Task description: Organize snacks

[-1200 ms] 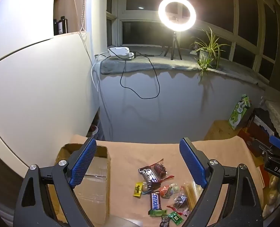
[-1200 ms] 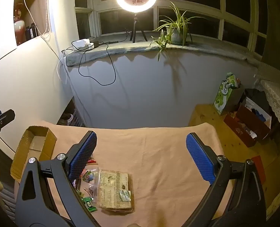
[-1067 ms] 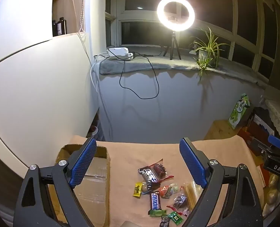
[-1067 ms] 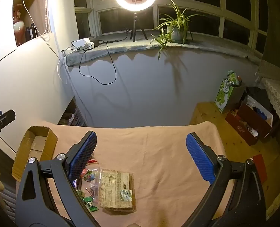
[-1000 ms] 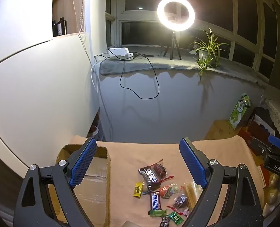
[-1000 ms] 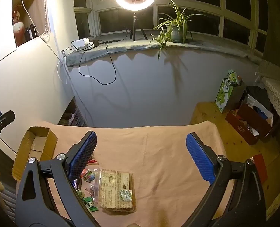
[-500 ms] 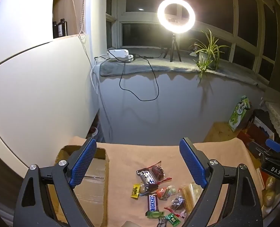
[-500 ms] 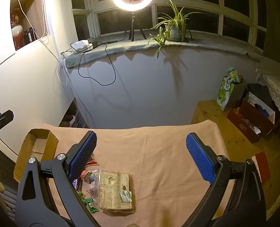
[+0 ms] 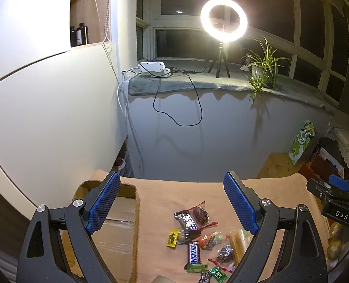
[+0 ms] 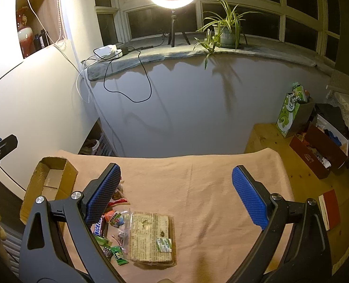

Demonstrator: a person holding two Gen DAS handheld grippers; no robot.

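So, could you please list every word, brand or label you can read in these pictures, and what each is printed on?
"SNICKERS": brown chocolate bar wrapper on the peach tablecloth.
"DAS": black camera mount block at the right edge of the left wrist view.
Too small or blurred: the dark silver-lettered bar, yellow candy wrapper, green sachet, flat clear-wrapped biscuit pack, green paper bag.

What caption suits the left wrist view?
Open left gripper above scattered snacks beside a cardboard box.

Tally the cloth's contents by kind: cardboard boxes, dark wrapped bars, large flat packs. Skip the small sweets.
Cardboard box: 1
Dark wrapped bars: 2
Large flat pack: 1
Total: 4
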